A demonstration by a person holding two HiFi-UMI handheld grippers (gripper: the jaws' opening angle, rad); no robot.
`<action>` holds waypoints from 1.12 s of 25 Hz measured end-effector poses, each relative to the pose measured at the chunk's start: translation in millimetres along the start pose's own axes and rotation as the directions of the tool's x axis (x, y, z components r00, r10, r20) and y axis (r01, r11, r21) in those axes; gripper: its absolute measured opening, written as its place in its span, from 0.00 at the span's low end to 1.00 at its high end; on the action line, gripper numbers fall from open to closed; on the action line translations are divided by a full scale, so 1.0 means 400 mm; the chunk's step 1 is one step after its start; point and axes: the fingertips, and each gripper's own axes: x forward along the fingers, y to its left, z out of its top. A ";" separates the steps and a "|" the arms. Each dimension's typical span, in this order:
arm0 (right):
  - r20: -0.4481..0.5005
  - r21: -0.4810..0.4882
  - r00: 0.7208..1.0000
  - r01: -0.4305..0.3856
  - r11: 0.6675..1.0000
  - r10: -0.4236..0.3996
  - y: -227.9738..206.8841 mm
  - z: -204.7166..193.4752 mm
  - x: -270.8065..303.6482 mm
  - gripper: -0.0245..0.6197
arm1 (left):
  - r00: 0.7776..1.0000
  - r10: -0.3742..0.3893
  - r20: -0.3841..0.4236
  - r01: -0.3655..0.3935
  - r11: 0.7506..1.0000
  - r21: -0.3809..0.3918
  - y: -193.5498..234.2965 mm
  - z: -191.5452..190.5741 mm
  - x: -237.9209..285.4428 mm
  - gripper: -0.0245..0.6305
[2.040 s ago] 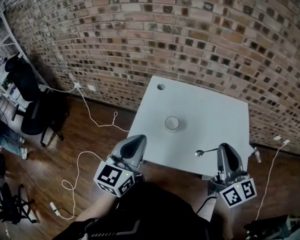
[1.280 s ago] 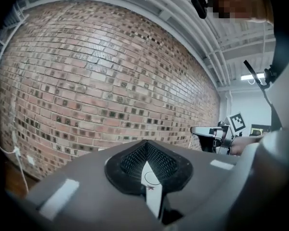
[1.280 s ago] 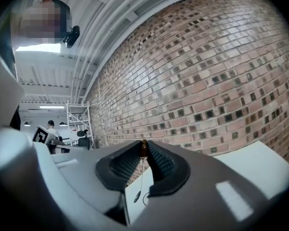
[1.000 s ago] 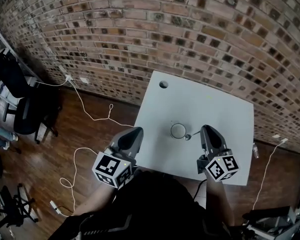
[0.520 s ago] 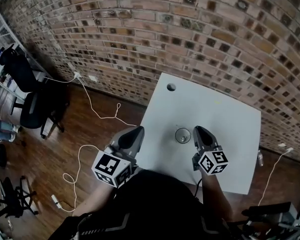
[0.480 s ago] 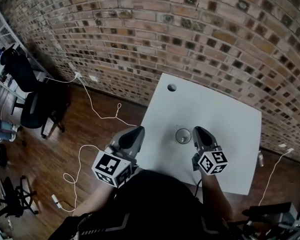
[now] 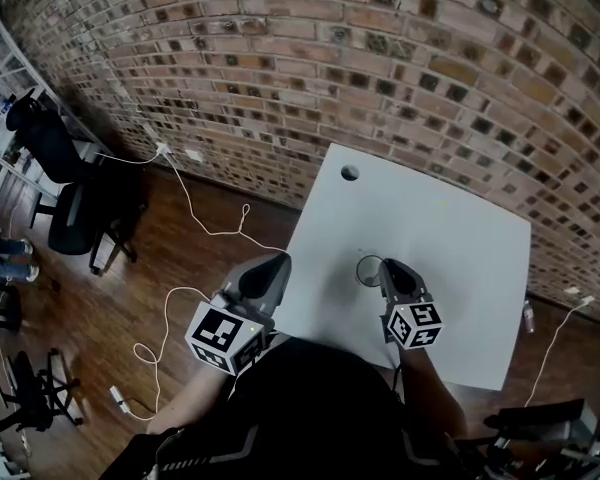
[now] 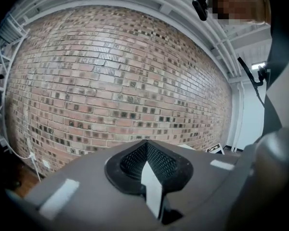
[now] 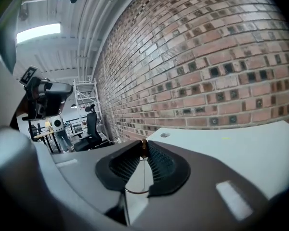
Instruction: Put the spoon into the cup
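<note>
A small clear cup [image 7: 367,268] stands near the middle of the white table [image 7: 460,248]. My right gripper [image 7: 389,269] sits right beside the cup's right rim, pointing at it. In the right gripper view its jaws [image 9: 144,146] are shut on the spoon [image 9: 144,170]. The thin handle hangs down between the pads toward the cup's rim [image 9: 136,192] just below. The spoon's bowl is hidden. My left gripper [image 7: 273,266] hovers off the table's left edge over the floor. Its pads [image 8: 146,149] meet with nothing between them.
A round hole [image 7: 350,173] sits in the table's far left corner. A brick wall [image 7: 380,58] runs behind the table. A white cable [image 7: 215,233] trails over the wooden floor at left, and an office chair [image 7: 75,208] stands farther left.
My right gripper has carried the spoon leftward from the table's front right edge to the cup and has sunk lower beside it. The left gripper has stayed where it was.
</note>
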 end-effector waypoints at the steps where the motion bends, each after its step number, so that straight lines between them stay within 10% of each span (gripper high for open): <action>1: -0.002 0.001 1.000 0.007 1.000 -0.007 -0.003 -0.006 -0.001 0.12 | 1.000 -0.005 0.000 0.005 1.000 0.004 -0.004 -0.001 0.000 0.03; 28: -0.145 0.051 0.982 0.128 0.990 -0.120 -0.019 -0.118 -0.078 0.24 | 1.000 0.008 -0.027 -0.009 0.999 -0.035 -0.029 -0.074 -0.036 0.03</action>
